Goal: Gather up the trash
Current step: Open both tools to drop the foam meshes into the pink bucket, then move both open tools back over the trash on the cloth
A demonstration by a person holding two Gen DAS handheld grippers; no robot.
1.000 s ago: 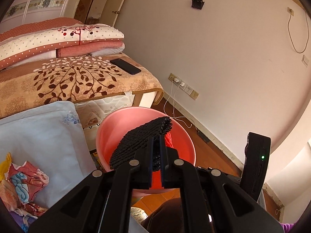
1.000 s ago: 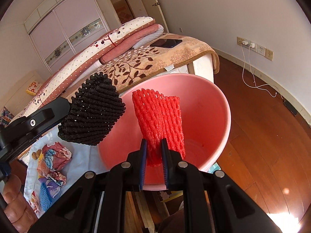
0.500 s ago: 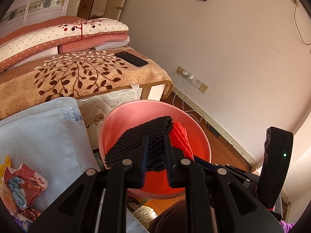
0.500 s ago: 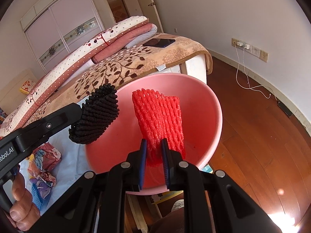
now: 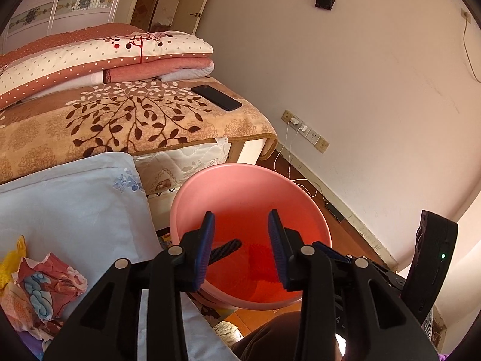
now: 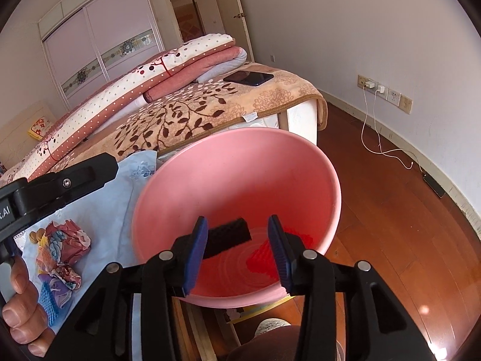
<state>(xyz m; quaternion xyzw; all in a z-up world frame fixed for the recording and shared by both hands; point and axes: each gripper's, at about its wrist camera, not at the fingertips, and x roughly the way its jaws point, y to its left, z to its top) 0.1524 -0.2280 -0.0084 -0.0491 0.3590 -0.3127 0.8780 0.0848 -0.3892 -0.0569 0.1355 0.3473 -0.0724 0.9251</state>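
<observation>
A pink plastic basin (image 5: 228,186) (image 6: 240,162) stands on the floor by the bed. A black foam net (image 5: 227,248) (image 6: 228,236) and a red foam net (image 5: 261,263) (image 6: 263,254) lie in its bottom. My left gripper (image 5: 240,249) is open and empty above the basin. My right gripper (image 6: 237,249) is open and empty above it too. Crumpled colourful wrappers (image 5: 39,288) (image 6: 61,252) lie on a light blue cloth (image 5: 69,204) to the left.
A bed with a leaf-patterned blanket (image 5: 126,120) and folded quilts (image 6: 168,72) is behind the basin, with a black phone (image 5: 216,97) on it. A charger cable (image 6: 378,138) trails on the wooden floor (image 6: 390,216) by the wall.
Both grippers opened. The black net dropped from the left gripper and the red net from the right; both now lie in the basin.
</observation>
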